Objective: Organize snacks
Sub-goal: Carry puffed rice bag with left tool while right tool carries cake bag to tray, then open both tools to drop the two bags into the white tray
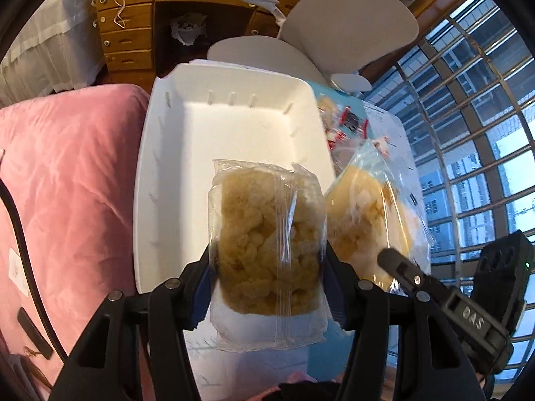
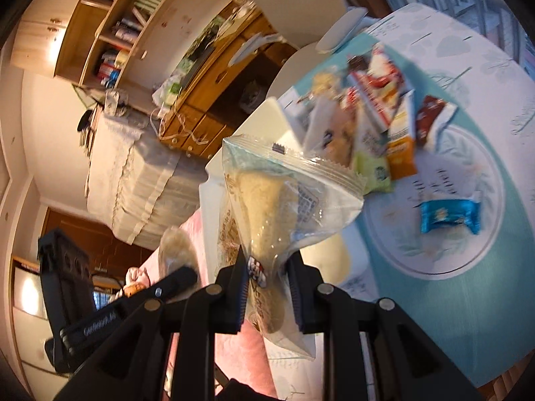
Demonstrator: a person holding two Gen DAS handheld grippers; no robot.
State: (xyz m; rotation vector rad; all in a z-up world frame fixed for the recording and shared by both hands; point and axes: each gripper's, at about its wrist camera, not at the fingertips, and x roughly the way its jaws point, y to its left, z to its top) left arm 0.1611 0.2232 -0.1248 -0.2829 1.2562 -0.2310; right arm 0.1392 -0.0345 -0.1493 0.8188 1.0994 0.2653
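My left gripper (image 1: 267, 267) is shut on a clear packet of golden puffed snack (image 1: 267, 234), held above the near end of an empty white bin (image 1: 234, 123). To its right, the right gripper's finger (image 1: 401, 267) shows under a second clear bag with a yellow cake (image 1: 364, 217). In the right wrist view my right gripper (image 2: 267, 287) is shut on that clear bag with the pale yellow cake (image 2: 267, 200), lifted off the table. A pile of several wrapped snacks (image 2: 374, 110) lies on the teal tablecloth (image 2: 451, 300); a blue packet (image 2: 449, 217) lies apart from it.
A pink quilt (image 1: 67, 183) lies left of the bin. Behind the bin stand a grey chair (image 1: 334, 33) and a wooden desk with drawers (image 1: 127, 33). A barred window (image 1: 468, 133) runs along the right. The white bin's corner (image 2: 271, 120) sits by the snack pile.
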